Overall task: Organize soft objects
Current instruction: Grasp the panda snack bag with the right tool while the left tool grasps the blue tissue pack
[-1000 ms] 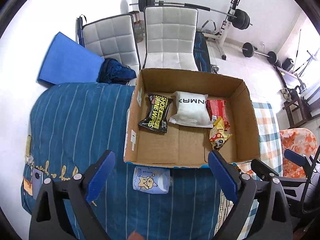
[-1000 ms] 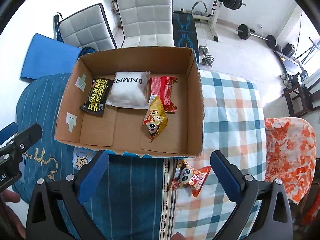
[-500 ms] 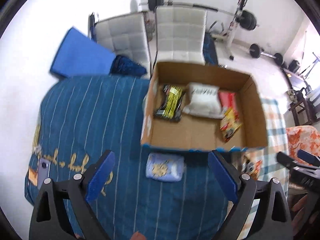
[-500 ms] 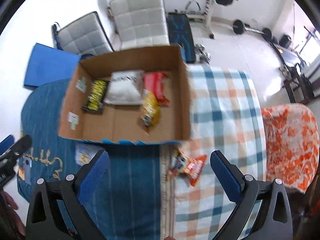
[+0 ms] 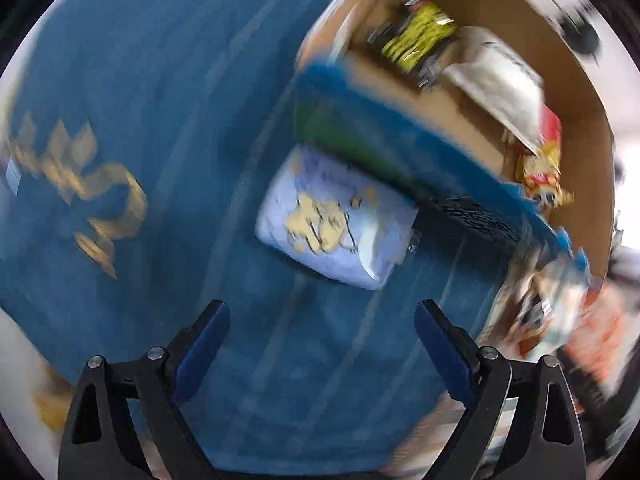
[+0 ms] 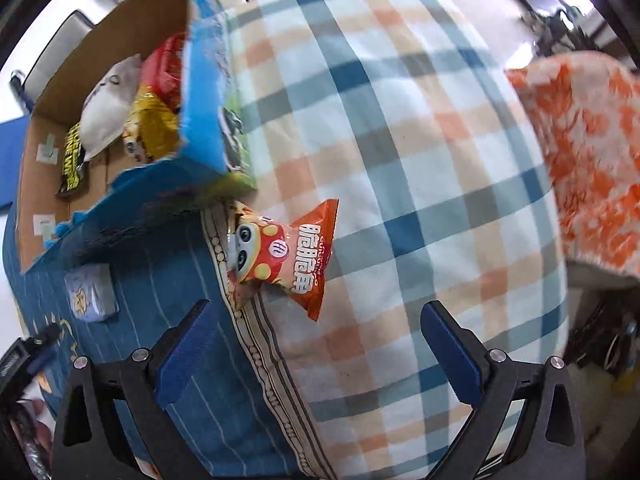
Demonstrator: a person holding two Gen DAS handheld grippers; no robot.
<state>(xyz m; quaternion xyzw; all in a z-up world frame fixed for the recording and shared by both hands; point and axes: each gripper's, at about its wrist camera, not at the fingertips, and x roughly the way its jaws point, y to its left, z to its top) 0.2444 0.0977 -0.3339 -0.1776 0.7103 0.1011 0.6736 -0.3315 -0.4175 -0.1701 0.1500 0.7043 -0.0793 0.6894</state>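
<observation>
A light blue tissue pack (image 5: 336, 220) with a yellow cartoon lies on the blue blanket against the cardboard box (image 5: 472, 8). My left gripper (image 5: 322, 344) is open and empty just short of it. An orange snack bag (image 6: 288, 252) lies at the seam of the blue and checked blankets by the box corner (image 6: 204, 128). My right gripper (image 6: 318, 344) is open and empty just below it. The tissue pack also shows in the right wrist view (image 6: 90, 294). The box holds a black-yellow pack (image 6: 72, 160), a white pouch (image 6: 106, 108), a red pack (image 6: 166, 68) and a yellow bag (image 6: 150, 128).
A checked blanket (image 6: 400, 140) covers the right of the bed and a blue striped one (image 5: 140, 100) the left. An orange floral cloth (image 6: 588, 152) lies at the far right. The left gripper's tip (image 6: 28, 354) shows at the lower left of the right wrist view.
Both grippers have dropped low and close: the left toward the tissue pack, the right toward the orange snack bag. The left view is motion-blurred. Both stay open.
</observation>
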